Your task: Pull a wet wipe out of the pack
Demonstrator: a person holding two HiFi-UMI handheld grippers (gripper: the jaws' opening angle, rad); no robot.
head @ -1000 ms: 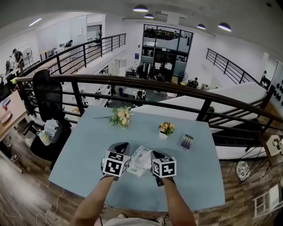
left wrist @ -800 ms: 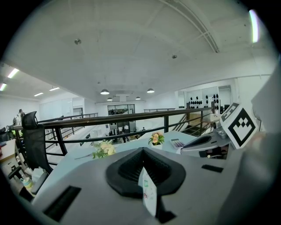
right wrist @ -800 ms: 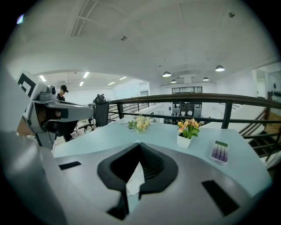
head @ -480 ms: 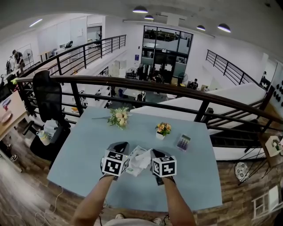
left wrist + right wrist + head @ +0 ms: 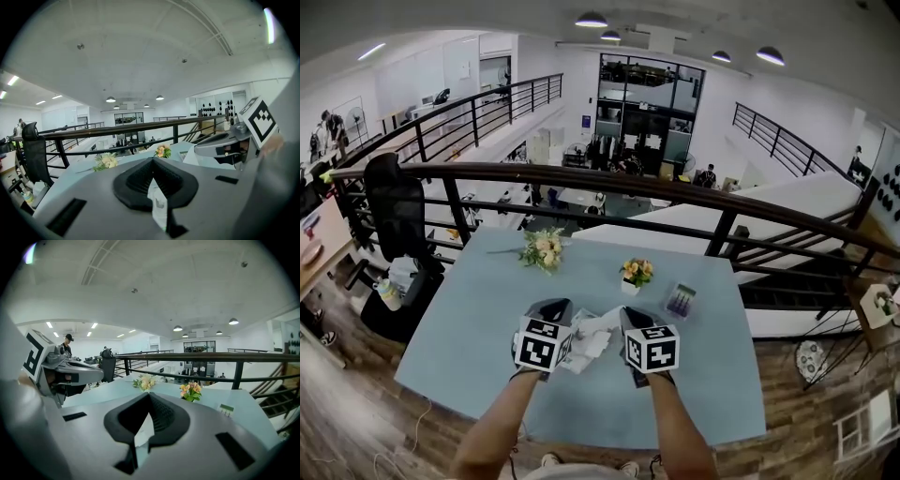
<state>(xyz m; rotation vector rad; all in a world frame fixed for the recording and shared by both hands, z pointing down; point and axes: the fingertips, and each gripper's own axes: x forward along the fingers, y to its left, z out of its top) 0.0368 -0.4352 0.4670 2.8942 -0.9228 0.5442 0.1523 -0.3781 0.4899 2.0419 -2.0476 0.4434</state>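
One wipe pack (image 5: pixel 579 349), held between our two grippers over the tabletop (image 5: pixel 469 337).
Its long axis slants from our left gripper (image 5: pixel 153 171) up toward our right gripper (image 5: pixel 150 405). The left jaws are clamped tight on the pack's printed edge, and the right jaws are closed on one white wipe (image 5: pixel 143 432). Farther out we count one bouquet (image 5: pixel 542 249), one flower pot (image 5: pixel 636 273) and one small box (image 5: pixel 680 300).

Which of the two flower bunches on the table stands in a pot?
The orange bunch, further right, stands in a small white pot; the pale bunch lies loose on the table.
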